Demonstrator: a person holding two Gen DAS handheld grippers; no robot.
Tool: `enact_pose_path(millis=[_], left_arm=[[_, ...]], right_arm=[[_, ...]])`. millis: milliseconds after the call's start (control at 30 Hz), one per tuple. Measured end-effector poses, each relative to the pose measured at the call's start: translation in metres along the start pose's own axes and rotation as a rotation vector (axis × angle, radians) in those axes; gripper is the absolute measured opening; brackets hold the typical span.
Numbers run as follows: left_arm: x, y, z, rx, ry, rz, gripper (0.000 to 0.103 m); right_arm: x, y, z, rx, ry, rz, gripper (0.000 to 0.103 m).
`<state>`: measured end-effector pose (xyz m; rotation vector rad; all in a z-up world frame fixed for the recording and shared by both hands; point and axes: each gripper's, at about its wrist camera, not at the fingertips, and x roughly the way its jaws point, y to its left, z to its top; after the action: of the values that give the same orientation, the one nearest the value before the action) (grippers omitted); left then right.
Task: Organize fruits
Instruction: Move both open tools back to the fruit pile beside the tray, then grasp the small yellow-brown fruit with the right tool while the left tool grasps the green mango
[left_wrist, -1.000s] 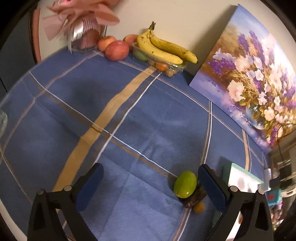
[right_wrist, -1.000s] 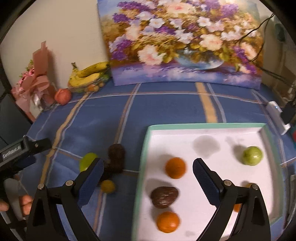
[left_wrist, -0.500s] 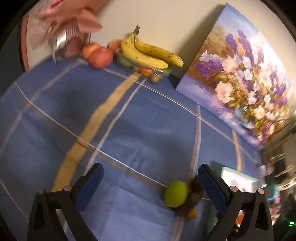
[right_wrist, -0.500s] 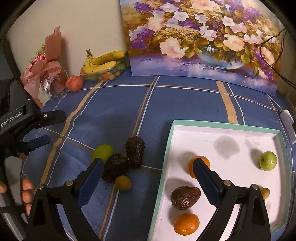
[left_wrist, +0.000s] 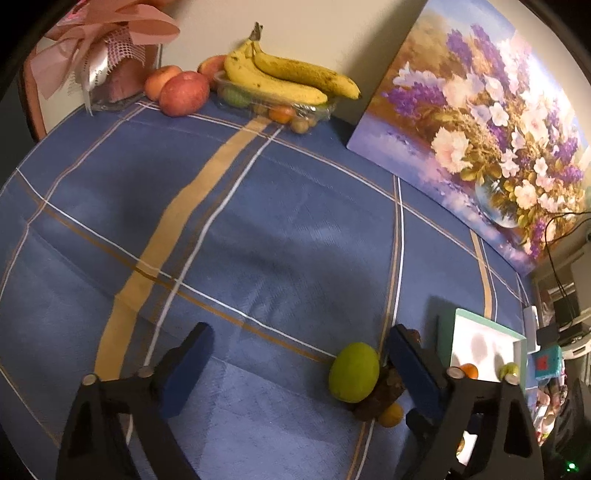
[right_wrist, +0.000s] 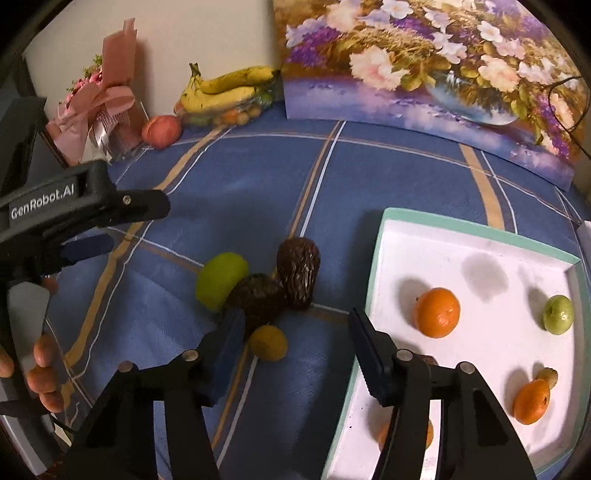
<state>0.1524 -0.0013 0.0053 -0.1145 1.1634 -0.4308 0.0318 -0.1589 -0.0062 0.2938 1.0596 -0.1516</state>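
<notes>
A green fruit (left_wrist: 354, 371) lies on the blue cloth against two dark brown fruits (right_wrist: 298, 277) (right_wrist: 258, 302) and a small yellow fruit (right_wrist: 269, 342). My left gripper (left_wrist: 299, 365) is closing, its jaws still wide. The green fruit sits just inside its right finger (left_wrist: 410, 365), untouched. My right gripper (right_wrist: 297, 347) is also closing. The yellow fruit lies between its jaws beside the left finger (right_wrist: 227, 343), and the pads do not press it. A white tray with a teal rim (right_wrist: 476, 229) holds oranges (right_wrist: 437, 312) and a small green fruit (right_wrist: 557, 314).
Bananas (left_wrist: 291, 79) on a clear fruit box, apples (left_wrist: 183, 92) and a pink wrapped bouquet (left_wrist: 110, 48) stand along the back wall. A flower painting (left_wrist: 480, 122) leans there too. A hand (right_wrist: 44, 369) holds the left gripper's handle at the left edge.
The right gripper has moved left from over the tray to over the loose fruits, and its jaws have narrowed. The left gripper has come nearer the green fruit and narrowed a little.
</notes>
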Motion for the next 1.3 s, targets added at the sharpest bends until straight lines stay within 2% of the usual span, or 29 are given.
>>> enact_pose_path(millis=[33, 67, 200, 300, 400, 433, 533, 667, 767, 967, 1300], left_arm=[[0.003, -0.001, -0.001, -0.001, 0.01, 0.001, 0.091], [0.005, -0.001, -0.002, -0.004, 0.021, 0.0, 0.089], [0.017, -0.005, -0.006, -0.017, 0.072, -0.044, 0.084], [0.022, -0.011, -0.008, 0.001, 0.09, -0.048, 0.082], [0.029, -0.017, -0.009, 0.012, 0.118, -0.059, 0.077], [0.031, -0.02, -0.01, 0.015, 0.129, -0.062, 0.073], [0.036, -0.025, -0.012, 0.024, 0.147, -0.056, 0.071], [0.041, -0.028, -0.014, 0.022, 0.174, -0.078, 0.055], [0.046, -0.028, -0.018, 0.015, 0.2, -0.121, 0.044], [0.05, -0.026, -0.023, 0.004, 0.204, -0.132, 0.043], [0.044, -0.006, -0.02, -0.065, 0.167, -0.088, 0.043]], right_arm=[[0.001, 0.0, 0.0, -0.002, 0.004, 0.003, 0.05], [0.002, 0.001, -0.001, -0.006, 0.011, 0.005, 0.048], [0.008, 0.004, -0.003, -0.021, 0.035, 0.009, 0.047], [0.012, 0.006, -0.006, -0.032, 0.057, 0.014, 0.04], [0.017, 0.008, -0.006, -0.043, 0.072, 0.016, 0.04], [0.019, 0.009, -0.007, -0.046, 0.077, 0.016, 0.04], [0.024, 0.01, -0.008, -0.049, 0.092, 0.023, 0.04], [0.026, 0.013, -0.01, -0.058, 0.102, 0.036, 0.039], [0.029, 0.017, -0.011, -0.068, 0.11, 0.048, 0.035], [0.031, 0.022, -0.011, -0.084, 0.119, 0.063, 0.026], [0.029, 0.016, -0.007, -0.072, 0.121, 0.056, 0.026]])
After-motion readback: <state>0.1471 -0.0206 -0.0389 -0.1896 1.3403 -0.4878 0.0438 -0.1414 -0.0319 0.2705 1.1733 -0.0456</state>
